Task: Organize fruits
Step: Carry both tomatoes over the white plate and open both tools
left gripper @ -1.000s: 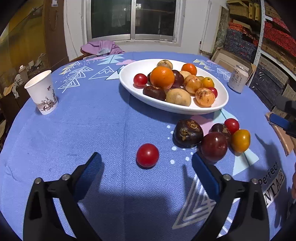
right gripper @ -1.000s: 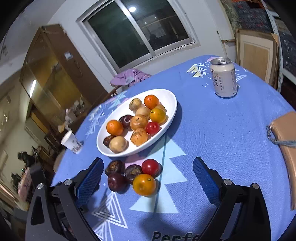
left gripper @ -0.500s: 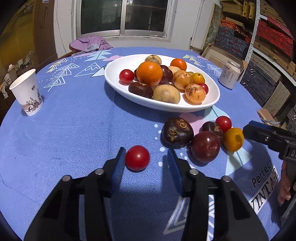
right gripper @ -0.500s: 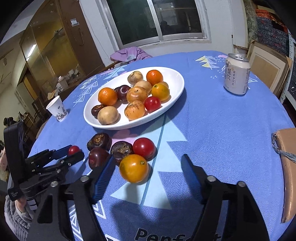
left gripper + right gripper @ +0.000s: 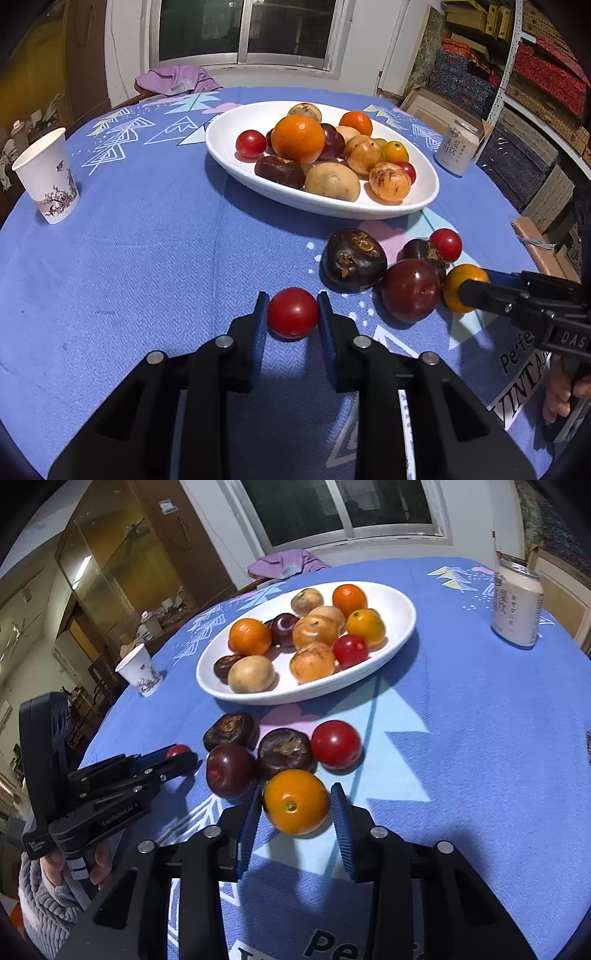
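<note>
The left gripper (image 5: pixel 291 312) is closing narrow around a small red tomato (image 5: pixel 293 313) that is sitting on the blue tablecloth (image 5: pixel 147 258); both pads look to be touching its sides, though whether they are gripping firmly is hard to tell. The right gripper (image 5: pixel 295 808) is bracketing an orange-yellow tomato (image 5: pixel 295 801) in the same way, with the left pad touching and a sliver of gap showing at the right pad, so I cannot tell whether it is holding yet. From the red tomato, the white oval dish (image 5: pixel 229 147) of fruit is lying at about 12 o'clock, and the loose cluster is sitting at 2 to 3 o'clock: a dark wrinkled fruit (image 5: pixel 354 258), a dark plum (image 5: pixel 410 290) and another red tomato (image 5: pixel 446 244). The risks are coming from round, smooth skins: a pinch off centre is likely to squirt either tomato forward, and too hard a squeeze is likely to split it. The right gripper's left finger is working just beside the plum, so a nudge there could send the cluster rolling. The dish is already looking crowded, so anything dropped on the heap could tumble off.
</note>
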Demonstrator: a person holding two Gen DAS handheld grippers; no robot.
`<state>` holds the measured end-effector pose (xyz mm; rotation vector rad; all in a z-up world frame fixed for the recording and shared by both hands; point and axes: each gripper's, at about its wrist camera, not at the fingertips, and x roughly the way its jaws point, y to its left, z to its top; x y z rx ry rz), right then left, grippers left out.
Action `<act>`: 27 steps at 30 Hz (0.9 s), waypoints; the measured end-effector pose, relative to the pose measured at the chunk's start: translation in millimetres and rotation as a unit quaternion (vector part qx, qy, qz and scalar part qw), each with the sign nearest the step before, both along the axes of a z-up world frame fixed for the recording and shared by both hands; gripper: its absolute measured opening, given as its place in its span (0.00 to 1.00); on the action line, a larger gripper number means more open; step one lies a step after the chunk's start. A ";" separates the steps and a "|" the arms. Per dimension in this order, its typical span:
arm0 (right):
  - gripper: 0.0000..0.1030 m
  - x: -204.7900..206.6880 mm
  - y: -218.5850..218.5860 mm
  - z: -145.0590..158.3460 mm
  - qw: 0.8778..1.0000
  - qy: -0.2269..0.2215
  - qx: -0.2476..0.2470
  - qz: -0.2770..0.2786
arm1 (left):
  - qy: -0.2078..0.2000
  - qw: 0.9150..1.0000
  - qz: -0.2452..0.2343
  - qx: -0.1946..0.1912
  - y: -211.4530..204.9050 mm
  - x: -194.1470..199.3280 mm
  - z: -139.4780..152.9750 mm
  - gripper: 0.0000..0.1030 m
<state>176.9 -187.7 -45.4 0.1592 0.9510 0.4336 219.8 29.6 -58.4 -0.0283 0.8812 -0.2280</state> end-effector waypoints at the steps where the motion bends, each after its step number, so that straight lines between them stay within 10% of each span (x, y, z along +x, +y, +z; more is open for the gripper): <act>1: 0.38 -1.1 1.2 0.4 1.000 -0.004 -0.003 0.000 | 0.000 1.000 0.000 0.000 -0.1 0.0 0.0 0.25; 17: 0.37 -3.5 -24.9 25.0 0.998 -0.026 0.059 -0.028 | -0.047 0.999 -0.001 0.002 -1.5 -12.6 24.7 0.25; 27: 0.37 48.3 -18.7 74.3 0.995 -0.053 0.080 -0.038 | -0.069 0.997 0.020 -0.028 -3.1 60.4 77.4 0.25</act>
